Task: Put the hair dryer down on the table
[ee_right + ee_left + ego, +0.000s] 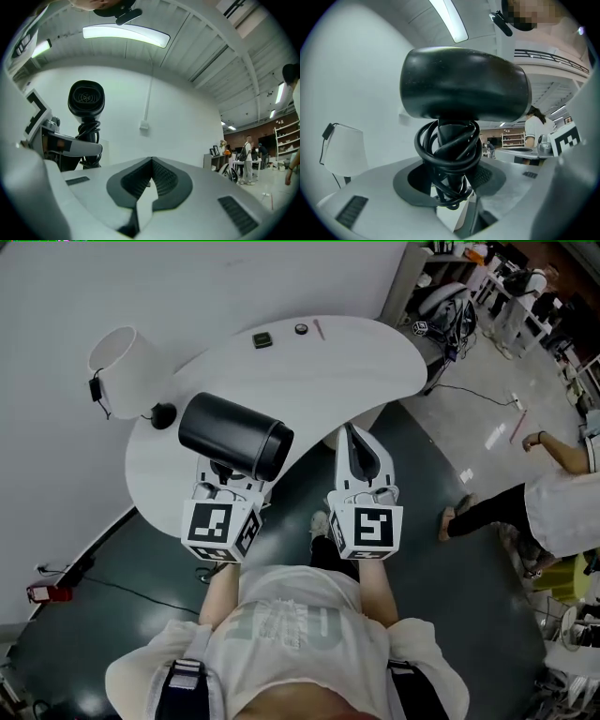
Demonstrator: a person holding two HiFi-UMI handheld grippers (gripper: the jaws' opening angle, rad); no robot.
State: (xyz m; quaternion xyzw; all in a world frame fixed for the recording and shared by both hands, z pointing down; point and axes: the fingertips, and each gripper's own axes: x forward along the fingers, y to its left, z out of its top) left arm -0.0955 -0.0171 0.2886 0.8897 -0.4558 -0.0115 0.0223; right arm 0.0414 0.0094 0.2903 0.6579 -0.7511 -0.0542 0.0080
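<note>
Hair dryer (pixel 234 435) hangs over the table's (pixel 356 371) near edge, its cord-wrapped handle (pixel 451 147) clamped in the left gripper (pixel 228 479), best lowered slowly onto its side; right gripper (pixel 356 444) closed, empty.

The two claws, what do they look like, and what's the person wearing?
Both are light grey plastic. The right claw has long tapering jaws with dark ribbed pads inside; the left claw is built alike. Each carries a white cube with black square markers. The person wears a pale short-sleeved T-shirt and dark shoulder straps.
</note>
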